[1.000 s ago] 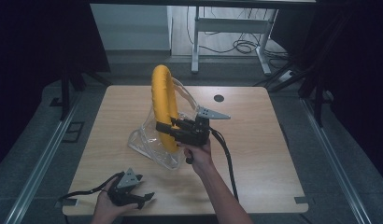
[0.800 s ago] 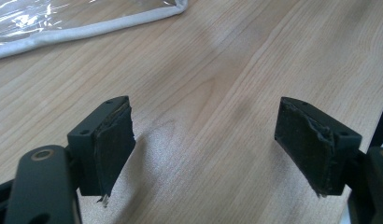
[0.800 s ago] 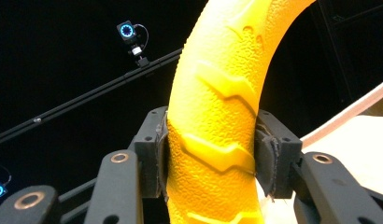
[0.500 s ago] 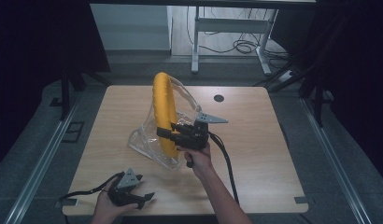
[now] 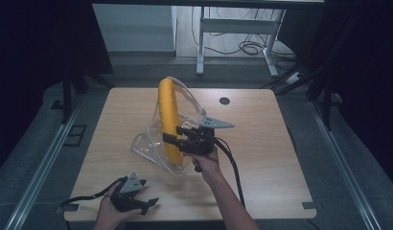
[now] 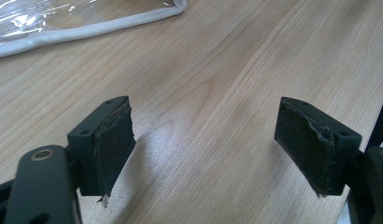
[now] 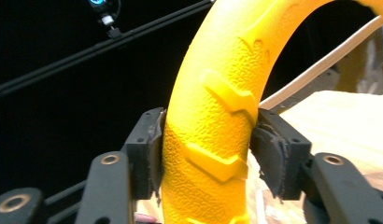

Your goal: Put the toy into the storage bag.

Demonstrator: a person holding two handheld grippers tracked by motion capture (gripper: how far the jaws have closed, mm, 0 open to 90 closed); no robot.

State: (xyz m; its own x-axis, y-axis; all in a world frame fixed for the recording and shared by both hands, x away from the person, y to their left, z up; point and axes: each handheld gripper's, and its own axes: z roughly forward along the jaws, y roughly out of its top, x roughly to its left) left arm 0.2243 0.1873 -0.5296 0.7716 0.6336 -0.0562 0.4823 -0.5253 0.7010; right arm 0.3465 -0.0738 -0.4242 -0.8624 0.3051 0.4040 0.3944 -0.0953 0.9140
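Note:
A thick yellow ring stands upright on the wooden table, its lower part inside a clear plastic bag. My right gripper reaches in from the right at the ring's lower half. In the right gripper view the textured ring fills the gap of the right gripper. Its jaws have just been opening, and the pads now lie along the ring's sides without squeezing it. My left gripper rests near the table's front left corner. Its jaws are wide apart over bare wood in the left gripper view.
The bag's white-piped edge lies just beyond the left gripper. A small black round cap sits in the tabletop at the back right. Behind the table stand metal desk legs and cables on the floor.
The right gripper has edged very slightly nearer me at the ring, which stays upright. The left hand has not moved.

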